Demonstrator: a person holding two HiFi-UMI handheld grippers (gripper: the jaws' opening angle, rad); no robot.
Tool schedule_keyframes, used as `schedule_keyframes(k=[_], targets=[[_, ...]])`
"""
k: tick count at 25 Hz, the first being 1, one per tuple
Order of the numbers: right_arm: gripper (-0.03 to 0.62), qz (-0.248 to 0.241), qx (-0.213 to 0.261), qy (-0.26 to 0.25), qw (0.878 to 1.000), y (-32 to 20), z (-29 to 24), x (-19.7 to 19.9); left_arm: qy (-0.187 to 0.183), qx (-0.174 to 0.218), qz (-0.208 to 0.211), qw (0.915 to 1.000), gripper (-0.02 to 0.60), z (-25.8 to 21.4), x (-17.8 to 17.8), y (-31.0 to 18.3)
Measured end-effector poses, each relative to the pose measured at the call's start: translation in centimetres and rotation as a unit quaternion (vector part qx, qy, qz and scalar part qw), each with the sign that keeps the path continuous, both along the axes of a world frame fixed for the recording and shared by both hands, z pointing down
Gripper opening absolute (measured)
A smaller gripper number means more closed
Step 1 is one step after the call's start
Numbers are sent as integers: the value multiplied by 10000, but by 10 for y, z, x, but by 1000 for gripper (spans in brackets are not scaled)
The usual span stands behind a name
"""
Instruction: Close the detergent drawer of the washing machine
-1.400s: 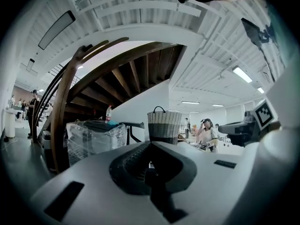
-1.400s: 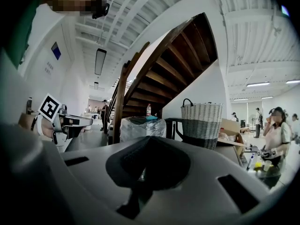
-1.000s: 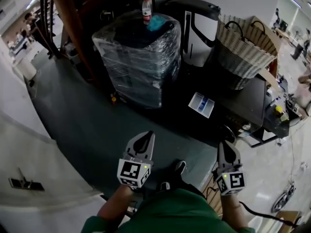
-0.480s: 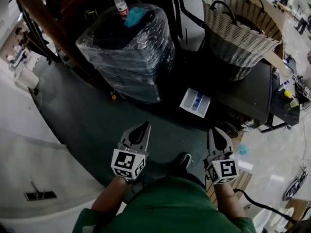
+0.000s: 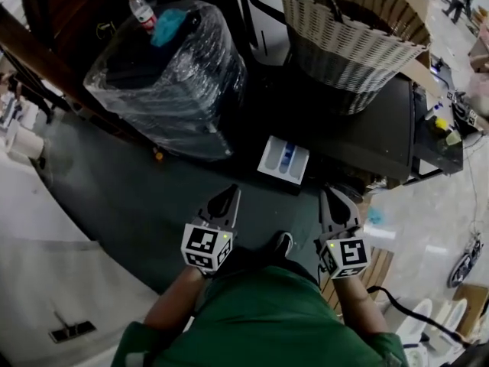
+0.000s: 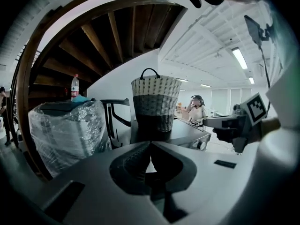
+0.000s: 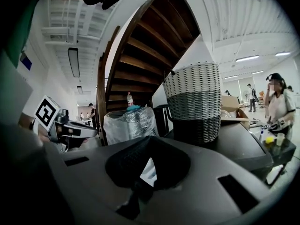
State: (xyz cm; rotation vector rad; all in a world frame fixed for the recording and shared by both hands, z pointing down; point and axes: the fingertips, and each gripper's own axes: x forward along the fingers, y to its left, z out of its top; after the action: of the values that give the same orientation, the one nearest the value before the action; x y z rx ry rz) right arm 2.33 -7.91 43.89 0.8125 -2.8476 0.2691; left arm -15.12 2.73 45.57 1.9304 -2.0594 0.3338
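The white detergent drawer [image 5: 283,160], with blue compartments, sticks out open from the front of the black washing machine [image 5: 374,132]. In the head view my left gripper [image 5: 232,190] is shut and empty, a short way below and left of the drawer. Just below and right of the drawer, my right gripper [image 5: 329,193] points at the machine's front with its jaws together. Neither gripper touches the drawer. In the right gripper view, a bit of the white drawer [image 7: 148,170] shows through the hollow behind the shut tips [image 7: 149,138]. The left gripper view shows its tips [image 6: 150,143] meeting.
A large woven basket [image 5: 348,33] stands on the machine's top. To the left is a plastic-wrapped block [image 5: 164,79] with a bottle [image 5: 140,10] on it, under a wooden staircase [image 7: 140,46]. Dark green floor [image 5: 122,197] lies before the machine. My shoe [image 5: 281,245] is between the grippers.
Both grippers have moved forward and lower toward the washing machine, so the drawer now lies closer to their tips. Their jaws stayed together throughout.
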Motion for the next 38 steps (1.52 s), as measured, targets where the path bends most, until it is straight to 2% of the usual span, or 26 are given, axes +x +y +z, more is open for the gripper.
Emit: schedule_keyframes(k=[6,10,15,19,23,27,32,36,38], targets=[[21,380,-88,366,9986,-9,17,7,238,-143,546,9981,21,38,6,-28],[21,932,-176,644,9934,-15,23,14,399,-503,1066,9922,21,80,15,-46],[21,1636,-238,811,9829,-12,25,17,227,-1100,1913,9751,35,126,26,-52],[21,2071,-281,953,9733,-4,28,17,598,-1691,2231,9581,141,169,28,-48],[21,2528,-340,1027,9614,6,32,24,910,-2182,2150,9476,187,205,21,-43],[21,2889,-380,1017,9512,13,33,32,951,-2380,2022,9452,210,224,19,-46],[21,3041,-506,970,9463,18,42,44,908,-2400,1789,9498,212,229,24,-55],[21,2999,-461,994,9476,16,38,63,941,-2450,1349,9555,213,241,26,-65],[21,3073,-520,1026,9446,14,39,81,915,-2468,1194,9573,213,245,31,-70]])
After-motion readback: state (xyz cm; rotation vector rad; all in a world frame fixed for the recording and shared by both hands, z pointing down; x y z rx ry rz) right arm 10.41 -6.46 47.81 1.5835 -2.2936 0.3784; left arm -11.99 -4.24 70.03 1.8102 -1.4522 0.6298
